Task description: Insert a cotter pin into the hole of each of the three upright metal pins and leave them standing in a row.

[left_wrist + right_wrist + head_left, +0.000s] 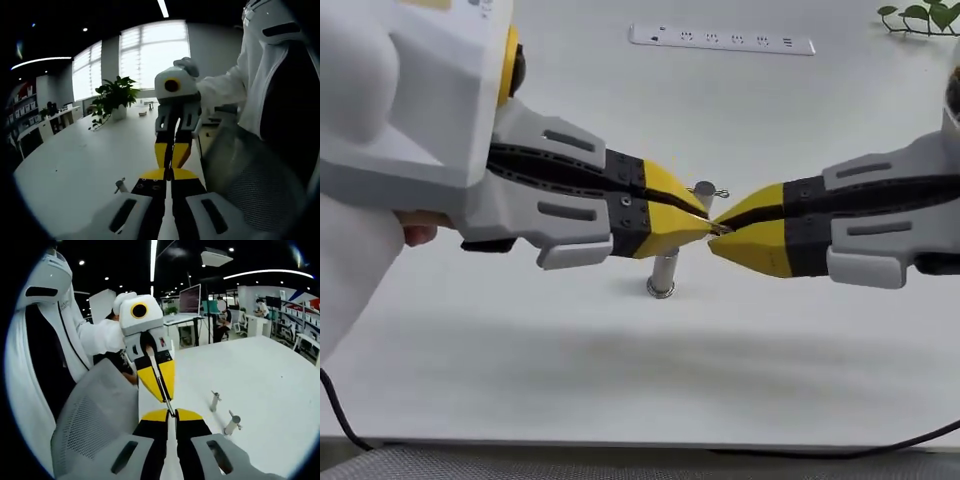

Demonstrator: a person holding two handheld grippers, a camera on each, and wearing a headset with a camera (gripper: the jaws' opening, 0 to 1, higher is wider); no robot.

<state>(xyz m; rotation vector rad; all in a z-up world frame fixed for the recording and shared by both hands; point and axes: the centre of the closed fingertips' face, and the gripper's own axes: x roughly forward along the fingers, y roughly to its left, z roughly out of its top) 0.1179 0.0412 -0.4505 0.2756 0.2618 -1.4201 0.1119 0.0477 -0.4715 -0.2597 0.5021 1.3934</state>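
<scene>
My left gripper (704,228) comes in from the left and my right gripper (717,238) from the right, and their yellow tips meet nose to nose above the white table (570,340). A thin cotter pin (163,390) runs between the two tips, and both grippers look shut on it. One upright metal pin (664,272) stands just below and behind the left tip. A second upright pin (704,190), with a cotter pin through its head, stands farther back. In the right gripper view, two upright pins (215,401) (233,424) stand to the right of the tips.
A white power strip (720,40) lies at the table's far edge, with a plant (920,16) at the far right. A black cable (340,415) hangs over the near edge. A mesh chair back (92,425) and the person's white sleeve (225,87) are close behind the grippers.
</scene>
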